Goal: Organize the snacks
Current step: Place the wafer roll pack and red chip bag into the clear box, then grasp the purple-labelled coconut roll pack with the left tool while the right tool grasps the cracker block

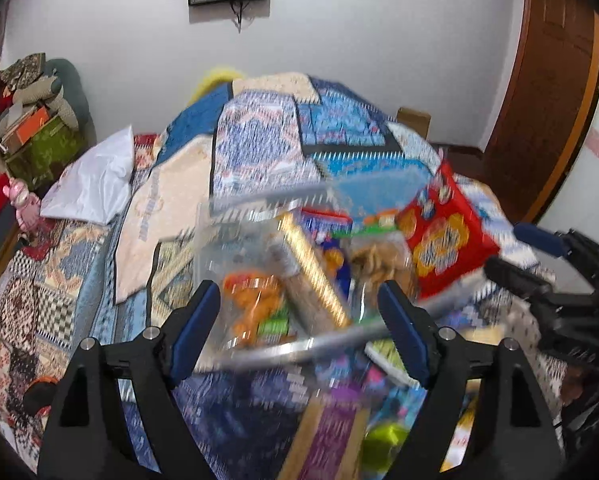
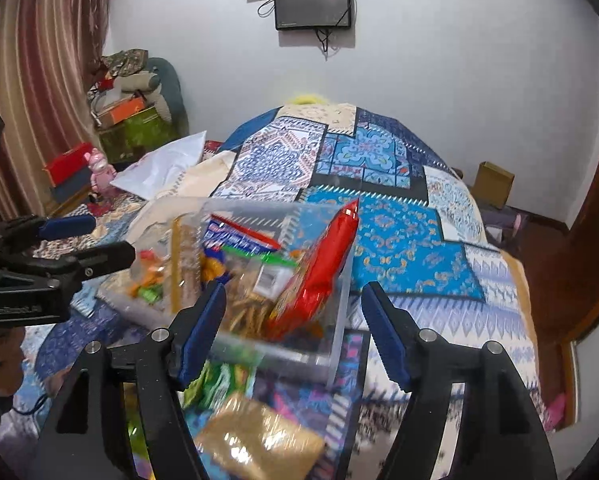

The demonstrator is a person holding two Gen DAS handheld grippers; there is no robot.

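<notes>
A clear plastic bin [image 1: 259, 344] [image 2: 339, 320] stands on the patterned bedspread and holds several snack packs. A red biscuit pack [image 1: 445, 240] [image 2: 319, 272] leans at the bin's right end. A gold-edged pack [image 1: 311, 268], orange snacks [image 1: 251, 300] and a clear bag of brown sticks [image 2: 247, 312] lie inside. My left gripper [image 1: 299, 312] is open and empty, over the bin. My right gripper [image 2: 293, 316] is open and empty, over the bin's near right corner. Each gripper shows at the edge of the other's view [image 1: 531, 256] [image 2: 87, 240].
Loose packs lie on the bed in front of the bin: a tan pack [image 2: 259, 440], a green pack [image 2: 223, 384], a purple pack [image 1: 335, 432]. A white plastic bag [image 2: 167, 164] lies at the back left. Piled boxes [image 2: 131, 120] stand by the curtain. A cardboard box [image 2: 495, 184] sits on the floor at right.
</notes>
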